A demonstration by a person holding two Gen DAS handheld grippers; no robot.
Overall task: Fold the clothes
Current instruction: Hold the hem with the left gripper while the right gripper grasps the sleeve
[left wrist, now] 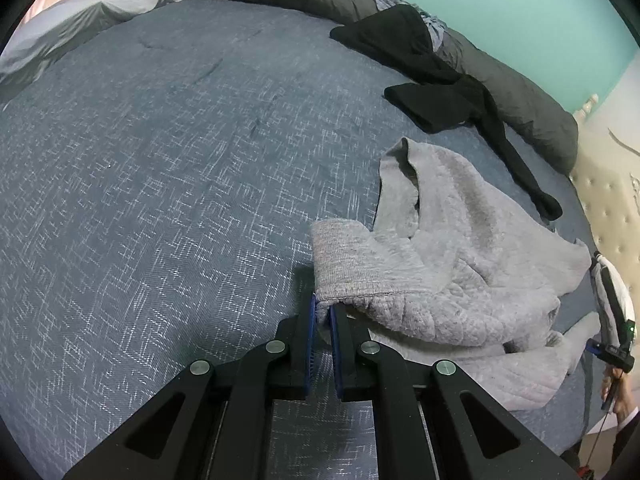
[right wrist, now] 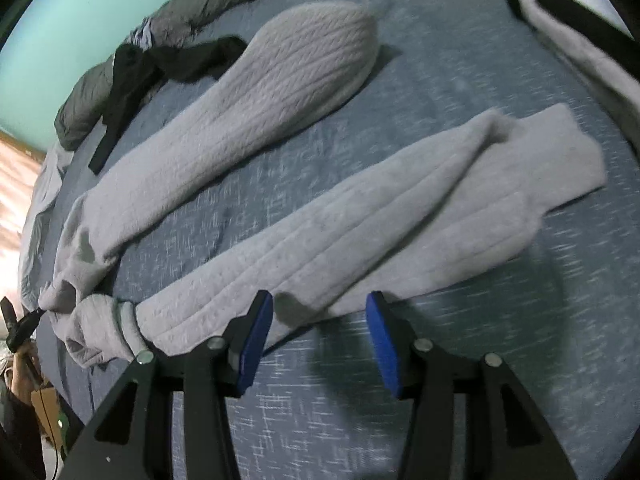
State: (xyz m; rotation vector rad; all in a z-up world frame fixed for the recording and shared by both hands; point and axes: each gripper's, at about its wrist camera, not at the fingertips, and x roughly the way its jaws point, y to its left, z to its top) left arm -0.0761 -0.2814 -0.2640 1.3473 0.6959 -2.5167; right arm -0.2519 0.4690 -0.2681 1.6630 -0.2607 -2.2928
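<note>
Grey quilted trousers (right wrist: 304, 216) lie on the blue bedspread (left wrist: 160, 200), w/ two legs spread apart in a V. All places below are rel. to the trousers.

Left gripper (left wrist: 323, 312): fingers together, clamped on the ribbed cuff (left wrist: 340, 264) at one end of the garment; the cuff is lifted a little & the rest trails away to the right of the fingers, bunched.

Right gripper (right wrist: 320, 320): fingers wide apart, nothing between them, hovering just beside the near edge of the nearer leg (right wrist: 400, 220). That leg's long axis runs roughly across the jaws' gap, low-left to upper-right, so the fabric edge sits right ahead of the opening. The other leg (right wrist: 248, 108) lies beyond, well apart.

Black garment (left wrist: 432, 92) & a dark rolled duvet (left wrist: 520, 92) lie on the far side of the trousers, near the teal wall.

Judgement: the right gripper is the nearer one to the loose leg; a short push fwd would put the edge between its fingers. How far the fold has got, can't tell — the right view is motion-blurred.
</note>
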